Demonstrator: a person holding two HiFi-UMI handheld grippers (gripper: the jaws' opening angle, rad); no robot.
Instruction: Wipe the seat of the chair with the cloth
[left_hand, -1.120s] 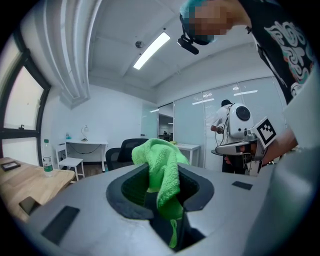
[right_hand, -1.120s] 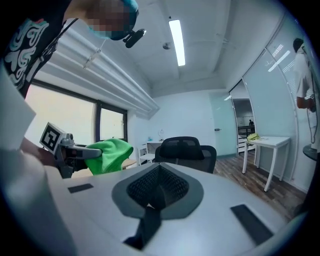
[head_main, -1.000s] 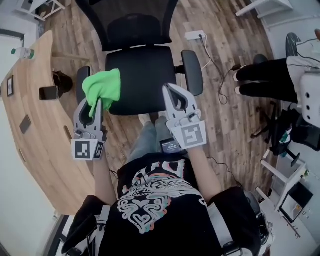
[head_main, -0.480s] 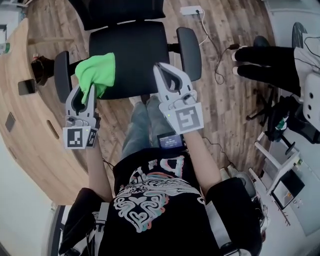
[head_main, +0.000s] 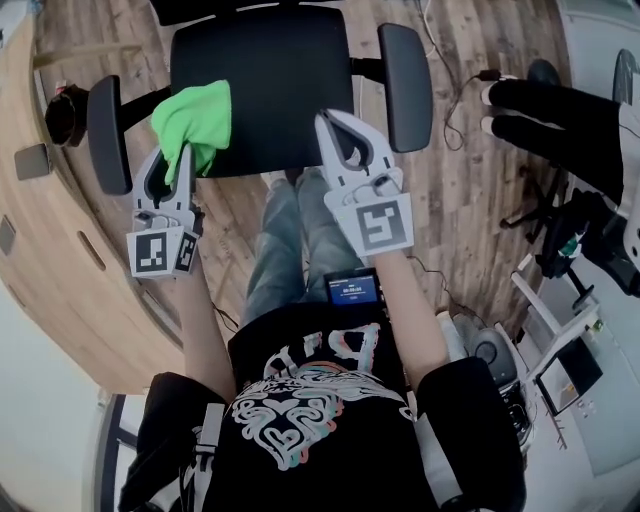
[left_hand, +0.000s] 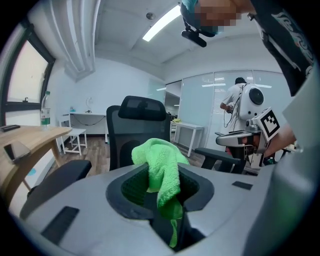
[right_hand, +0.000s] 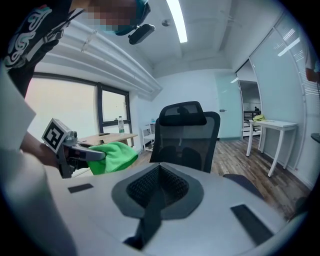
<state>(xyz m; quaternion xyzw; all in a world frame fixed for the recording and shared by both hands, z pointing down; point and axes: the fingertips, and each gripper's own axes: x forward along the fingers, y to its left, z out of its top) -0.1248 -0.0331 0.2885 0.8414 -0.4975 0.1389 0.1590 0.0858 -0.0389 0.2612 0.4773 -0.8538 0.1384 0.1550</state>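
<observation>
A black office chair stands in front of me, its seat (head_main: 265, 80) at the top of the head view, its backrest (left_hand: 140, 131) (right_hand: 187, 135) ahead in both gripper views. My left gripper (head_main: 180, 150) is shut on a bright green cloth (head_main: 192, 122) (left_hand: 160, 167), which bunches over the seat's front left corner. The cloth (right_hand: 112, 156) also shows at the left of the right gripper view. My right gripper (head_main: 335, 125) hangs above the seat's front right edge, jaws shut, holding nothing.
Black armrests (head_main: 104, 135) (head_main: 404, 72) flank the seat. A curved wooden desk (head_main: 70, 260) with a phone (head_main: 30, 160) runs along the left. Another person's dark legs (head_main: 560, 115) and a cable (head_main: 455, 120) lie on the wooden floor at right. My own legs (head_main: 290, 240) stand below the seat.
The chair has drawn nearer in the head view, its backrest now out of frame. Both grippers kept their places over the seat's front edge, cloth still held.
</observation>
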